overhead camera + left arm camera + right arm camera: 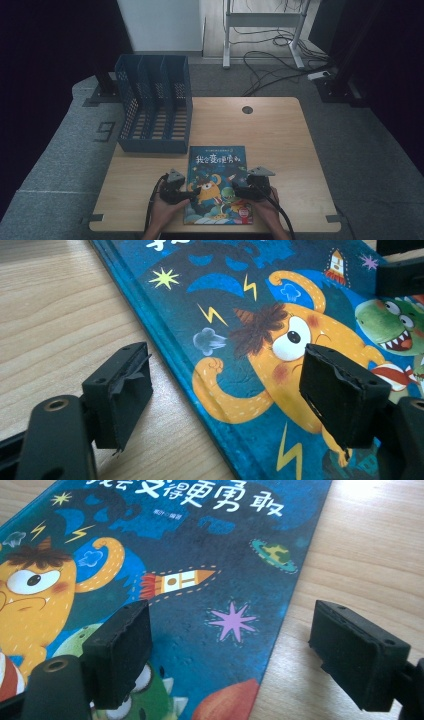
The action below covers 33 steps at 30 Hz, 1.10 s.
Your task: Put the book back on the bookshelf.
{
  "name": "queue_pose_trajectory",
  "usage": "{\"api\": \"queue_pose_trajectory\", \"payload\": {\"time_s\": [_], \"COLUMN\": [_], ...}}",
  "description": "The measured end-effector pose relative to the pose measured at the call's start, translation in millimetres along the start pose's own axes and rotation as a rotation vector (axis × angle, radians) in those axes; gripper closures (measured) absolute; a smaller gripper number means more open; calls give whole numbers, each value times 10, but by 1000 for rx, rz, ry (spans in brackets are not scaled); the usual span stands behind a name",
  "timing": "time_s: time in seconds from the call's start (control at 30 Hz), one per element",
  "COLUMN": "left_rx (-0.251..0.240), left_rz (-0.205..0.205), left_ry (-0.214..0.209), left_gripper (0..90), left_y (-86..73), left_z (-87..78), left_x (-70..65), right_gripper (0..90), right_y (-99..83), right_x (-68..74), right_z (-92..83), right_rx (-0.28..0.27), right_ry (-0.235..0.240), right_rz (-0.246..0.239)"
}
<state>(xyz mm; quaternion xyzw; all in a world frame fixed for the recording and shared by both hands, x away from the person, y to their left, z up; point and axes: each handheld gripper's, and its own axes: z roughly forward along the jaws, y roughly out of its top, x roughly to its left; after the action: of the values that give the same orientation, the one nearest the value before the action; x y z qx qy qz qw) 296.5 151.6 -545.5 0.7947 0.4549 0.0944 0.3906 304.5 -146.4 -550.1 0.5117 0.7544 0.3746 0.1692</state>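
Book (218,184) flat on table (280,135), left gripper (176,192) and right gripper (249,189) spread wide, straddling its side edges

Counter (280,135): light wood top with rounded corners; a round dark cable hole (247,110) sits near its far edge.
Floor (60,150): grey carpet on all sides of the counter, with pale seams running across it at the left.
Far wall (160,25): a white panel behind the counter, dark to either side.
Stand (262,22): a white metal frame with two legs on the floor beyond the counter.
Cables (272,65): black loops lying on the floor by the stand, near a white power strip (319,75).
Light: dim room, edges nearly black.
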Motion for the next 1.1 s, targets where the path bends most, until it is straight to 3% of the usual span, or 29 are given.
{"api": "queue_pose_trajectory", "payload": {"time_s": [0.4,0.73,1.1], "left_rx": [-3,-5,-8], "left_rz": [17,22,32], "left_ry": [-6,2,16], "left_gripper": [196,195,187], "left_y": [-1,-4,-6], "left_z": [34,40,52], "left_x": [-72,-80,-97], "right_gripper": [162,158,174], "right_y": [1,21,50], "right_x": [57,44,-30], "right_z": [17,-3,-57], "right_rx": [3,15,15], "right_ry": [26,61,122], "right_rz": [-1,53,153]}}
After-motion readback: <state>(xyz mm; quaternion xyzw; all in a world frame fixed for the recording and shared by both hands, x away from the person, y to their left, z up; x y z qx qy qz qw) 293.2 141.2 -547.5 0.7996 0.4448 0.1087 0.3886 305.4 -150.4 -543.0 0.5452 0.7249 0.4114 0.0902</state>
